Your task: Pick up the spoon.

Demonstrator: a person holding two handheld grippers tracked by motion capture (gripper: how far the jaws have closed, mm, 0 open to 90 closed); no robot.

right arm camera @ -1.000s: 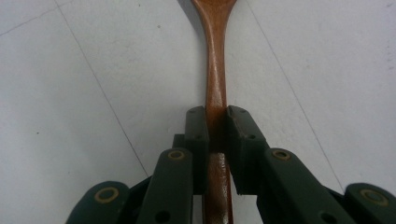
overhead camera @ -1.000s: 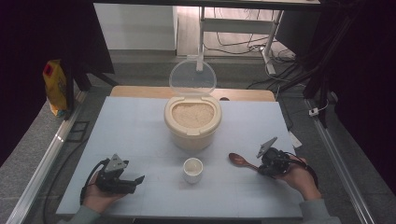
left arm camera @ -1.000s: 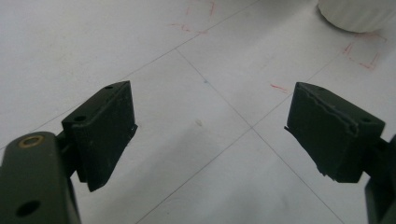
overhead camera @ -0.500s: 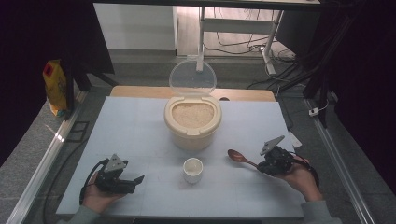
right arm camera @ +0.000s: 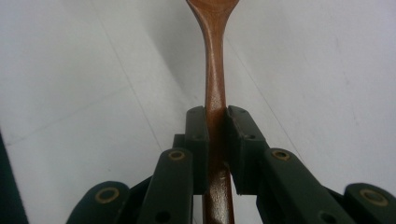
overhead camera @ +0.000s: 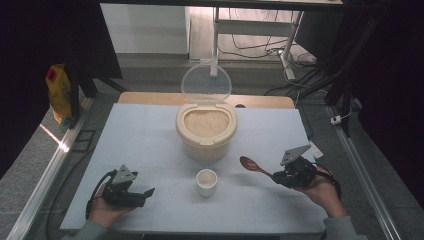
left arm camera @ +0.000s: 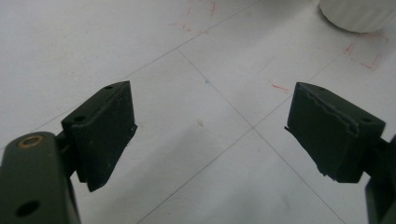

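Right gripper view showed the right tongs (right arm camera: 215, 122) clamped on the brown wooden spoon (right arm camera: 214, 70), right of the small white cup (overhead camera: 206, 181); keeping its bowl level would help. Left tongs (left arm camera: 210, 135) gaped wide.

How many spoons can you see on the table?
1. The wooden spoon is clamped by its handle in the right gripper, right of the small white cup. Others could be hidden out of sight.

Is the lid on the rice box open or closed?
Open. The clear lid stands up behind the rice container, and the rice inside shows.
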